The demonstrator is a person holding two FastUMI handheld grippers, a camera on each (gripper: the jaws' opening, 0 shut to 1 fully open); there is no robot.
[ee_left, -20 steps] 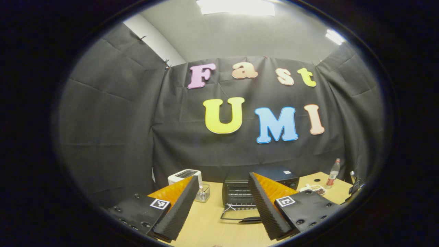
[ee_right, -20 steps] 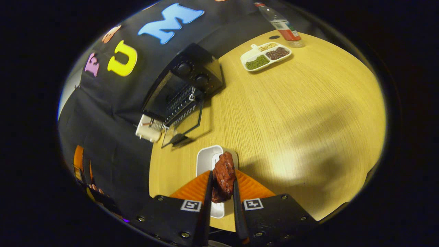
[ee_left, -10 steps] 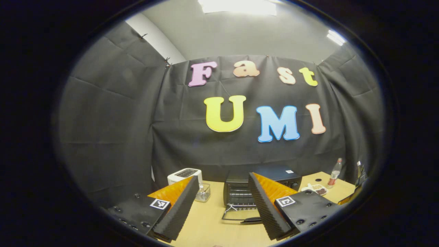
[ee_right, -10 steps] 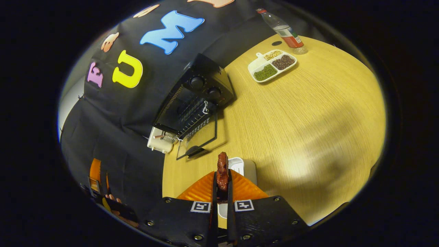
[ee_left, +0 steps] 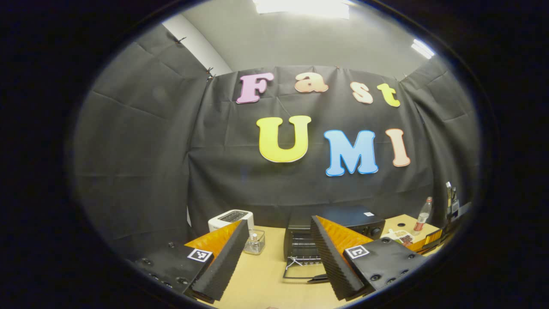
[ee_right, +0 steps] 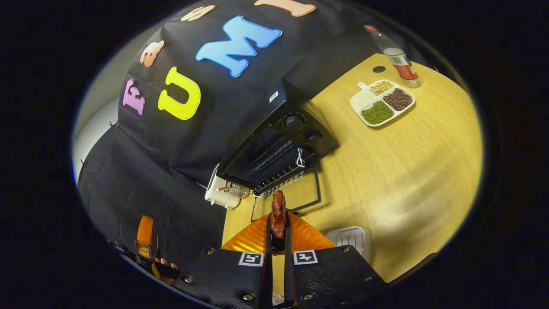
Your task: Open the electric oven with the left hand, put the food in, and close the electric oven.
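The black electric oven [ee_right: 279,150] stands at the table's back with its glass door [ee_right: 296,195] folded down flat and the wire rack showing inside. My right gripper [ee_right: 278,223] is shut on a reddish-brown piece of meat [ee_right: 278,212], held above the table just in front of the open door. In the left gripper view the oven [ee_left: 339,223] sits ahead with its door [ee_left: 302,270] down. My left gripper [ee_left: 279,253] hangs open and holds nothing, back from the oven. The other gripper [ee_right: 148,244] and a hand show at the lower left of the right gripper view.
A white empty tray [ee_right: 349,238] lies on the wooden table [ee_right: 407,171] beside my right gripper. A divided white dish of beans [ee_right: 381,103] and a bottle [ee_right: 396,56] stand at the far right. A white toaster [ee_left: 229,219] and a small glass container [ee_left: 255,242] sit left of the oven.
My right gripper closed tight on the meat, lifted it off the white tray and carried it toward the open oven door. The left gripper drifted slightly, still open.
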